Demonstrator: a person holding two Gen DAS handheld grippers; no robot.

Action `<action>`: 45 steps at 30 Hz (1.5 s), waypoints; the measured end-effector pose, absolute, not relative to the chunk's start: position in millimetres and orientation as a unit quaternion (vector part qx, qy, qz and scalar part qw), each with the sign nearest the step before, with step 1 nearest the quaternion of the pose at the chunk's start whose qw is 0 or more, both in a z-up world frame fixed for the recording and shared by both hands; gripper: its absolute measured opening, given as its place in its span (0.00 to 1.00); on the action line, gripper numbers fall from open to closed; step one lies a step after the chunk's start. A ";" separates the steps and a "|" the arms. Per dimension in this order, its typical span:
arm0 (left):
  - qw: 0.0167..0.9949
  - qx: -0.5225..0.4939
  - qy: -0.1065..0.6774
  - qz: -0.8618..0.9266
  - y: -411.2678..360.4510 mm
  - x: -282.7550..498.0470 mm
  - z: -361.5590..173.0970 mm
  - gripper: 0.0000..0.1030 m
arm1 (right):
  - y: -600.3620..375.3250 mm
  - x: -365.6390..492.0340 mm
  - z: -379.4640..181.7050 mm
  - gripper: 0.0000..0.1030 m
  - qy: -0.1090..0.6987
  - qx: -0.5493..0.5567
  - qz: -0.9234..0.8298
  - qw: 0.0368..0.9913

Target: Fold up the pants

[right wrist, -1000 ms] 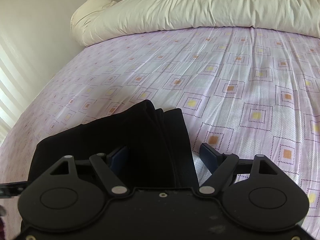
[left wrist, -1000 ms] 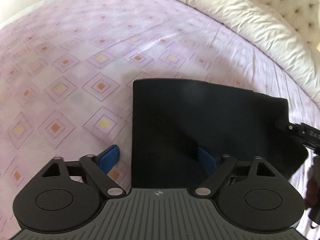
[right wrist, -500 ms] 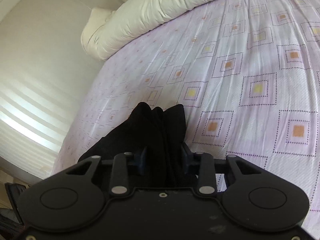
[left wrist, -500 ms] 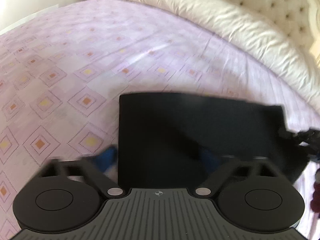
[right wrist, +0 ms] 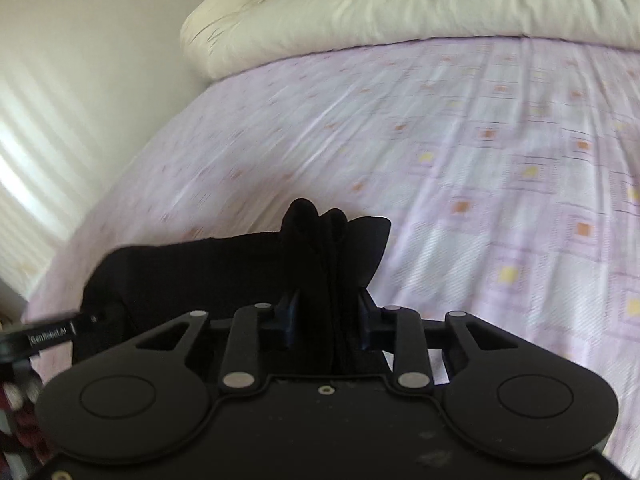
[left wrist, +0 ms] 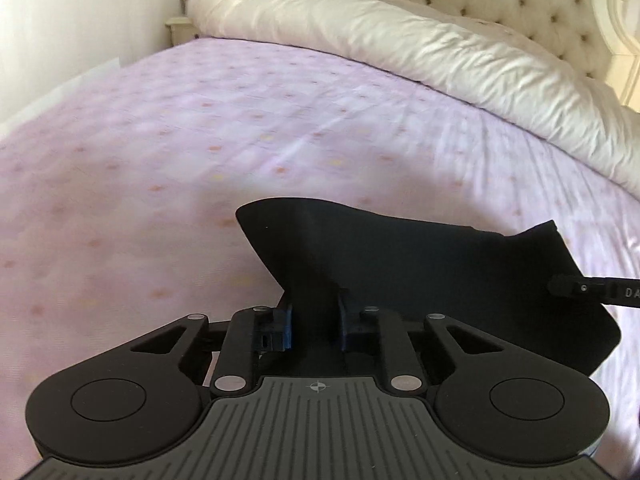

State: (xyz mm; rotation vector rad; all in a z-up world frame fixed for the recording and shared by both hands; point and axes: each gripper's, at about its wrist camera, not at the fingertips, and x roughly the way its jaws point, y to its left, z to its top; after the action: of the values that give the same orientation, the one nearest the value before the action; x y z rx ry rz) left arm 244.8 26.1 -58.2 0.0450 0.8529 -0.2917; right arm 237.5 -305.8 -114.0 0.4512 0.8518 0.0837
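The black pants (left wrist: pixel 420 264), folded into a thick band, run with their long axis from about 9 to 3 o'clock in the left wrist view, stretched between the two tools above the lilac patterned bedsheet (left wrist: pixel 200 160). The cloth is plain, matte and dark; its layered end bunches into upright rolls toward 12 o'clock in the right wrist view (right wrist: pixel 332 248). The left gripper (left wrist: pixel 314 322) is clenched on one end of the pants, the fabric pinched between its blue pads. The right gripper (right wrist: pixel 328 320) grasps the other end the same way. A cream duvet (left wrist: pixel 400 48) lies across the head of the bed at 12 to 2 o'clock.
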 end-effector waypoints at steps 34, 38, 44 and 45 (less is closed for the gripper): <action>0.917 0.002 0.398 -0.026 185.1 224.3 -66.8 0.55 | -72.7 275.2 -63.0 0.32 0.317 0.020 0.119 0.941; 0.905 -0.066 0.420 -0.010 196.5 227.6 -85.5 0.57 | -62.8 266.8 -93.6 0.25 0.360 -0.029 0.115 0.926; 0.910 -0.067 0.409 0.007 187.5 218.6 -60.3 0.53 | -62.6 252.8 -70.0 0.28 0.356 -0.003 0.104 0.929; 0.911 -0.069 0.406 0.005 185.2 213.9 -56.3 0.53 | -63.3 246.7 -63.1 0.31 0.353 0.009 0.102 0.930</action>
State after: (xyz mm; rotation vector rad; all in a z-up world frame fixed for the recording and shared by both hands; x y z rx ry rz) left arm 213.9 185.2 -56.3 -0.1426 0.8376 0.0109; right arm 246.7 -63.3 -63.1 0.0182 0.7233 0.2096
